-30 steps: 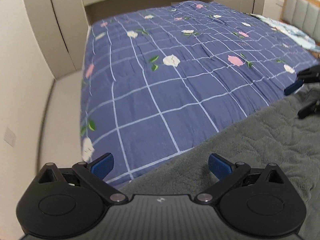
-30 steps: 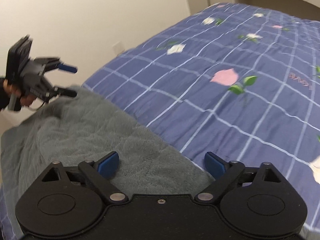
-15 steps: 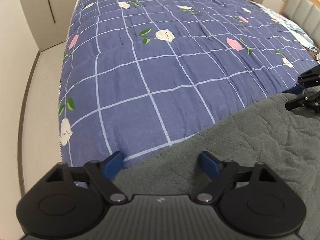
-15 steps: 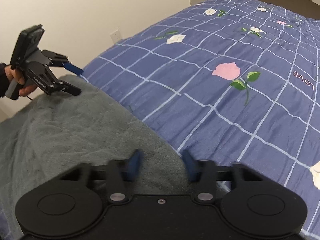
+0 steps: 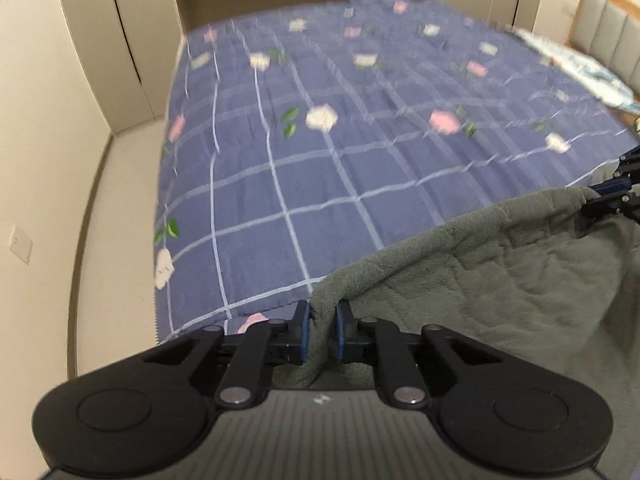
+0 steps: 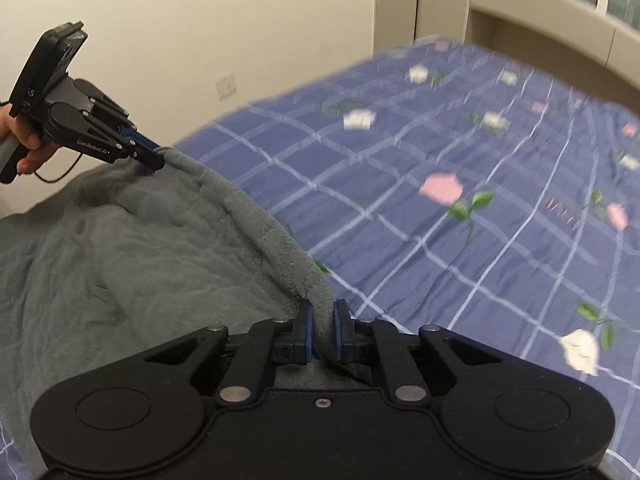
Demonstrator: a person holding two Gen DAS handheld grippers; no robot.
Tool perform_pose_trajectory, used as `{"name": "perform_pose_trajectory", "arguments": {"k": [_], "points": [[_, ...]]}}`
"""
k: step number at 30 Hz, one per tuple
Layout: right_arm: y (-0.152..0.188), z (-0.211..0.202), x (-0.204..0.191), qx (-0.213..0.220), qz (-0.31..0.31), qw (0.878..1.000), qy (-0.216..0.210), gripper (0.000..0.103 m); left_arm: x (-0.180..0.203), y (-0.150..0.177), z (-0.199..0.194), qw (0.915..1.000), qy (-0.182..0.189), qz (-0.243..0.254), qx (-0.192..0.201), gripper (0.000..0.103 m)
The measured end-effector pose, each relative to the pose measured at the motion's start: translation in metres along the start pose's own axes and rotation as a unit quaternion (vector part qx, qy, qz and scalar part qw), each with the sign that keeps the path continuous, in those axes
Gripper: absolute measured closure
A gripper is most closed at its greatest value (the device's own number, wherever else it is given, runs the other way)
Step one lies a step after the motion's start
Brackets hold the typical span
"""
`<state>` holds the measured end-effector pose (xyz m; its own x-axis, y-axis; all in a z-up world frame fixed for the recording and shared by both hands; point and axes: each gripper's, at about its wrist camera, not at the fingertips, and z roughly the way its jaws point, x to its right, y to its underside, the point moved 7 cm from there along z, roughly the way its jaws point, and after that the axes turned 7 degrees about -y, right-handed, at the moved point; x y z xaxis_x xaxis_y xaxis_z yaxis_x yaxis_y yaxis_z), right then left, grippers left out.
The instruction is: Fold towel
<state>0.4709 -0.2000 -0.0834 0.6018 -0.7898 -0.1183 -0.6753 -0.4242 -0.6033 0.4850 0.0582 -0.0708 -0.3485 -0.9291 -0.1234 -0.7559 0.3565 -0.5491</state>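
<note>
Towel: one, pinched by two tongs, left, right.

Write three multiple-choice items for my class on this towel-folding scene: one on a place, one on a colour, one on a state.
1. Where does the grey towel lie?
A. on a desk
B. on the checked bedspread
C. on a chair

2. What colour are the gripper pads?
A. blue
B. red
C. yellow

3. How does the right gripper stand?
A. wide open above the towel
B. shut on nothing
C. shut on the towel's edge

Answers:
1 B, the towel spreads over the purple quilt with flowers.
2 A, blue pads show on both wrist views.
3 C, a fold of towel sits pinched between its pads; the left gripper pinches the other corner likewise.
</note>
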Motion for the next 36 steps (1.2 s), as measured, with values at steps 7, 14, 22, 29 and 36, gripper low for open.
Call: {"name": "perform_pose_trajectory", "arguments": {"k": [7,14,22,29,36], "points": [[0.014,-0.077,-0.055,0.091,-0.042,0.994,0.03,0.093,0.016,0.025,-0.096,0.9953,-0.014,-0.016,0.094,0.091],[0.054,-0.127,-0.112,0.147,-0.058,0.986,0.045,0.093,0.039,0.081,-0.165,0.9888,-0.017,-0.039,0.143,0.092],[0.135,-0.129,-0.154,0.158,-0.027,0.986,0.056,0.096,0.078,0.171,-0.176,0.9898,-0.008,-0.044,0.135,0.092],[0.173,-0.11,-0.171,0.14,-0.029,0.987,0.078,0.096,0.095,0.222,-0.149,0.9933,-0.009,-0.068,0.093,0.094],[0.2,-0.088,-0.175,0.096,-0.046,0.991,0.082,0.096,0.11,0.233,-0.138,0.9967,-0.028,-0.029,0.071,0.091]]}}
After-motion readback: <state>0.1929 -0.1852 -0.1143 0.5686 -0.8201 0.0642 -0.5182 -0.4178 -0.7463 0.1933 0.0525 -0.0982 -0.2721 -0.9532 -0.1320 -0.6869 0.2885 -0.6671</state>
